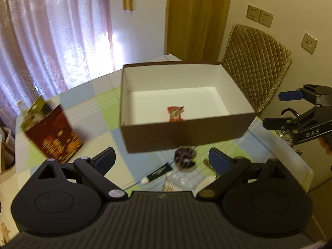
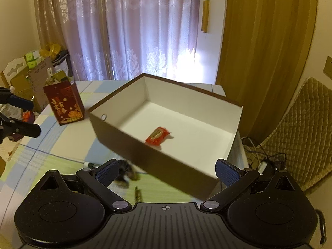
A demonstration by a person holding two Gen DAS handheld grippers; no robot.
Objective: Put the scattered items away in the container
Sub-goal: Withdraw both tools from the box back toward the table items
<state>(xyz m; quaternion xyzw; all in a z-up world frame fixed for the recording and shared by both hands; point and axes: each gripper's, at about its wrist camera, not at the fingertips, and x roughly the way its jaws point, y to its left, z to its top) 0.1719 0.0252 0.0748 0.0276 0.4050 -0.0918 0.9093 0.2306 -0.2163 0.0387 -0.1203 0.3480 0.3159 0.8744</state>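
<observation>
Overhead, left gripper and right gripper both wide, empty, near the box.

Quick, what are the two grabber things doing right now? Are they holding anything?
Left gripper: open, holding nothing.
Right gripper: open, holding nothing.

We see the dark round item only as a blur; the left gripper's body hides the plastic bottle partly
</observation>
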